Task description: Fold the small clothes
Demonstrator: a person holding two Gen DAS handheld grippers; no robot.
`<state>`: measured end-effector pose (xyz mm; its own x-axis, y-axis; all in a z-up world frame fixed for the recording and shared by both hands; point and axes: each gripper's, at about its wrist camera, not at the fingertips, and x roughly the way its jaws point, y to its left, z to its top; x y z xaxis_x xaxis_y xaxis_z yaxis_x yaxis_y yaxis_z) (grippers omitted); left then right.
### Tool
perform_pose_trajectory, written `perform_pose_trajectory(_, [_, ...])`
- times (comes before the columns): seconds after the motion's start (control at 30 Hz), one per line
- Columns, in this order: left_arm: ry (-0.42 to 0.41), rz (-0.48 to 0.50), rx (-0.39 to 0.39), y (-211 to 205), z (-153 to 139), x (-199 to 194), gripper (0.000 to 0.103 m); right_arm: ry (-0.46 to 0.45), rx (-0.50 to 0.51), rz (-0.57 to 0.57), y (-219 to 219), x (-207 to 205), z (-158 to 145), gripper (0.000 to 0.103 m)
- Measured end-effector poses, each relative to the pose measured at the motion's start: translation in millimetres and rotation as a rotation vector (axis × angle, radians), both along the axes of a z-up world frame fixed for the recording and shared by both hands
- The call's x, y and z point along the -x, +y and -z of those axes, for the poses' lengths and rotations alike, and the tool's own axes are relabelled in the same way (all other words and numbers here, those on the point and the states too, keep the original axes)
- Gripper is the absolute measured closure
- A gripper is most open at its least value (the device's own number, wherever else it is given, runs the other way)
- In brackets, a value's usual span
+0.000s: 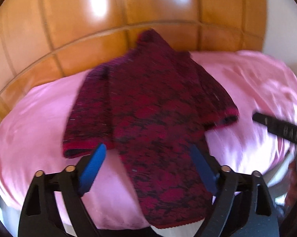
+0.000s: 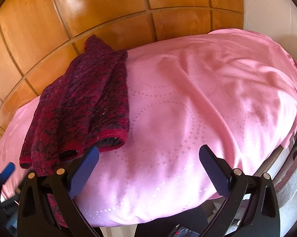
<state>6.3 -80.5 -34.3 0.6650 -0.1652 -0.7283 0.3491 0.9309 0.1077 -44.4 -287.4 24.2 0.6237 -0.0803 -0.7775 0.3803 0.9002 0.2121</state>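
My left gripper [image 1: 147, 154] stands with its jaws apart. The blue pads [image 1: 93, 169] flank the lower body of the sweater [image 1: 148, 106] without pressing on it: the pad at 8 o'clock sits over bare pink cloth just beside the cuff of one sleeve, and the pad at 4 o'clock overlaps the garment's right edge. Whether that pad touches the knit cannot be told from the left wrist view, which is blurred.

The sweater is a dark red and black knit. It lies on the pink bedspread [image 1: 29, 122], collar toward 12 o'clock near the wooden panelled wall [image 1: 69, 29], hem toward 6 o'clock at the near edge of the bed. One sleeve lies folded down along the body at 9 o'clock; the other spreads outward toward 3 o'clock, its red cuff resting on the spread.

My right gripper [image 2: 149, 158] also stands with jaws apart and nothing between them; only bedspread shows between its pads [image 2: 83, 175]. In the right wrist view the sweater lies at 10 o'clock, and the nearest cuff is just beside the left-hand pad. The rest of the bedspread, from 12 to 4 o'clock, is wrinkled and carries a dotted circular pattern.

A black finger of my right gripper enters the left wrist view at 3 o'clock, apart from the spread sleeve.
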Motion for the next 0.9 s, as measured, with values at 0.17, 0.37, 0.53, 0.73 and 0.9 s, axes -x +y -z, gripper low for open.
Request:
perform_pose_trajectory(0.17, [0.041, 0.087, -0.044, -20.3, 16.9, -2.3, 0.022, -0.001, 0.007, 0.023, -9.6, -2.2, -0.8, 0.002])
perform_pose_trajectory(0.37, [0.057, 0.125, -0.093, -33.9, 31.5, -4.0, 0.041, 0.015, 0.007, 0.016, -10.1, -6.8, 1.9, 0.002])
perform_pose_trajectory(0.53, [0.048, 0.108, -0.031, -21.7, 25.4, -8.3, 0.094, 0.003, 0.009, -0.028, -2.6, -10.5, 0.4, 0.002])
perform_pose_trajectory(0.73, [0.014, 0.098, 0.159, 18.6, -7.2, 0.0, 0.103, -0.052, -0.024, -0.105, 6.7, -26.0, -11.1, 0.005])
perform_pose_trajectory(0.9, [-0.01, 0.026, 0.226, 56.1, -26.2, -8.6, 0.103, -0.069, -0.054, -0.197, 20.0, -55.5, -16.9, 0.019])
